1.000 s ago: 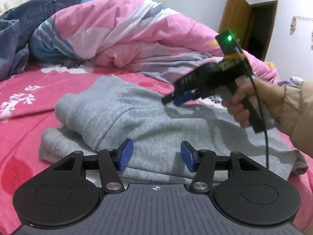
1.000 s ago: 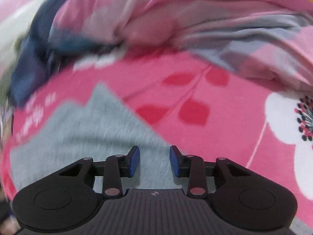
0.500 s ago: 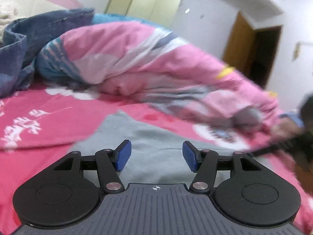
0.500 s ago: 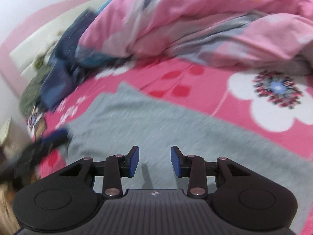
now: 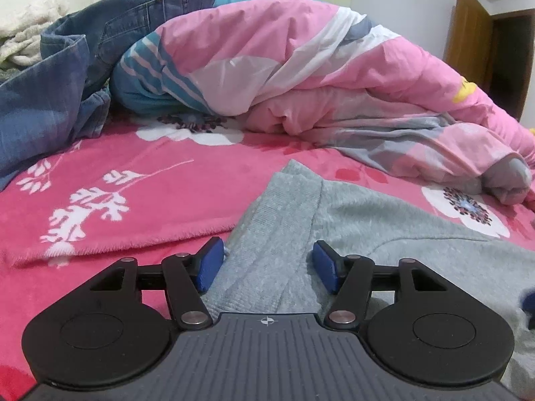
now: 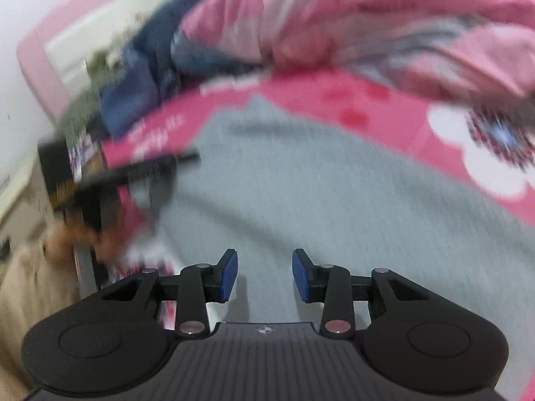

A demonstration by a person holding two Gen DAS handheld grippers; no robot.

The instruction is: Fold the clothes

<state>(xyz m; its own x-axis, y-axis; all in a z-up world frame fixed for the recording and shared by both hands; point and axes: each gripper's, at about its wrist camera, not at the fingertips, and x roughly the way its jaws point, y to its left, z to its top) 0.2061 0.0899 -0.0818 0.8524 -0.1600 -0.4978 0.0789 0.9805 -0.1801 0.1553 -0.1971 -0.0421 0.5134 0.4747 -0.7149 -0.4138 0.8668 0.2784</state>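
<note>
Fingers, left pair (image 5: 264, 265): blue pads parted a moderate way, nothing gripped. They hover low over the ribbed band of my grey garment (image 5: 351, 234), one pad near its left edge, the other above the knit. The spread looks suited to taking that edge, as I judge it.

Fingers, right pair (image 6: 264, 275): set narrower than the left, likewise empty, grey cloth (image 6: 317, 183) showing below the gap. That view is smeared, so whether the pads brush the fabric I cannot tell.

Garment: one grey knit piece, lying mostly flat on the bed, ribbed corner pointing toward the quilt. It appears partly folded over on itself; further folding remains, by my reckoning. Having a pair at either part of it would let me lift two points together.

Left hand (image 6: 77, 237): visible at the left of the right-wrist view, blurred, holding its black tool.

Bed cover (image 5: 133, 193): bright pink plush, white leaf and flower print; soft, so cloth may drag rather than slide.

Quilt (image 5: 301, 67): pink, white and grey, heaped behind the garment, apart from it.

Jeans (image 5: 67, 77): blue denim, piled at far left against the quilt, unfolded.

Room: white walls, pale cupboard doors behind the bed, brown wooden door (image 5: 474, 33) at right.
</note>
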